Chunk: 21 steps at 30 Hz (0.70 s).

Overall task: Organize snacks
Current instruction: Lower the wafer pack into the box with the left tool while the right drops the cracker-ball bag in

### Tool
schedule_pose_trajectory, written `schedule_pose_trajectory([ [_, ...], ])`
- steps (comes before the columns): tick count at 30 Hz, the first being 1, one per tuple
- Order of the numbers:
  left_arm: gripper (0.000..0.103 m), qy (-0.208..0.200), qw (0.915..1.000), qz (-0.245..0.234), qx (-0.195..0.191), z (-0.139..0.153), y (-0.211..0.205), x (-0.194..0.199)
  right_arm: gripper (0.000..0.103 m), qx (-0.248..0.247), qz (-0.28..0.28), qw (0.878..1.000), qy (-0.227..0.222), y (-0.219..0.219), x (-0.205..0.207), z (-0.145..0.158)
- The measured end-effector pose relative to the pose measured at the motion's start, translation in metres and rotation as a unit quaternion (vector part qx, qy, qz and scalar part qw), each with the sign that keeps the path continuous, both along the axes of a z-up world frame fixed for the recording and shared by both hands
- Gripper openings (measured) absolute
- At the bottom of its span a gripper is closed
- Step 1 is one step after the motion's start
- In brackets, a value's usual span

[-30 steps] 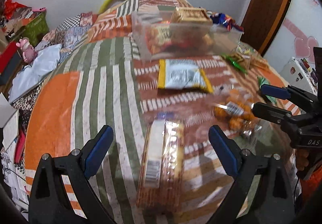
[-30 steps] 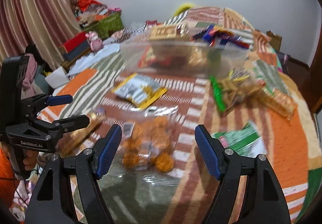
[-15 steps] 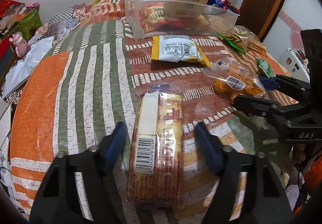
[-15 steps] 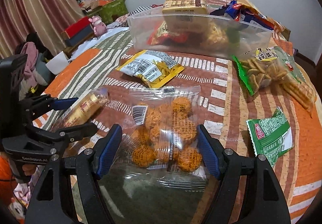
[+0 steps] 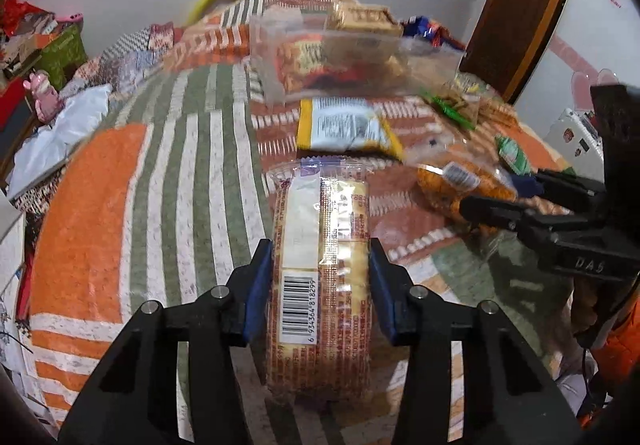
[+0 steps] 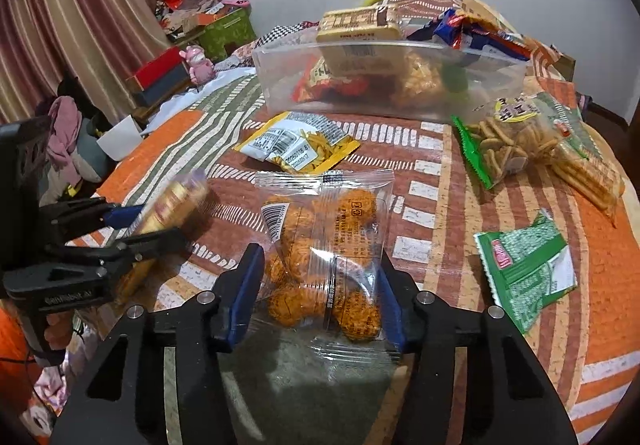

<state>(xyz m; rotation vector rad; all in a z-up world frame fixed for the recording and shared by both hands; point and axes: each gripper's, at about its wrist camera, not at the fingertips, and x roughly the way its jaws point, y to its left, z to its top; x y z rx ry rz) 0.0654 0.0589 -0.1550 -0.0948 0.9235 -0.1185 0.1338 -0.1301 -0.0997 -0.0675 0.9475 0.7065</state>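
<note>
My left gripper [image 5: 320, 265] is shut on a long pack of biscuits [image 5: 320, 241] with a barcode, and holds it above the bedspread. It also shows in the right wrist view [image 6: 168, 209]. My right gripper [image 6: 320, 277] is shut on a clear bag of orange round snacks [image 6: 324, 245], also seen in the left wrist view [image 5: 460, 185]. A clear plastic bin [image 6: 384, 85] full of snack packs stands farther back, also in the left wrist view [image 5: 340, 65].
A yellow snack packet [image 6: 296, 149] lies in front of the bin. A bag of small crackers [image 6: 516, 141], a biscuit sleeve [image 6: 588, 177] and a green packet [image 6: 528, 265] lie right. All rest on a striped orange-green bedspread [image 5: 120, 205]. Boxes and clothes crowd the left.
Both grippers have closed on their packs: the left on the biscuit pack, the right on the orange snack bag. The biscuit pack has come up off the bedspread.
</note>
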Motion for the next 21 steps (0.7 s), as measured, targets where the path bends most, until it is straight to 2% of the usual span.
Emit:
schedule_pose_trajectory([
  [12, 0.045, -0.067, 0.9976, 0.014, 0.002, 0.045, 0.003, 0.019, 0.049, 0.025, -0.024, 0.998, -0.053, -0.014, 0.01, 0.041],
  [21, 0.045, -0.106, 0.9941, 0.02, -0.001, 0.073, -0.001, 0.049, 0.049, 0.055, -0.05, 0.993, -0.09, -0.022, 0.039, 0.074],
])
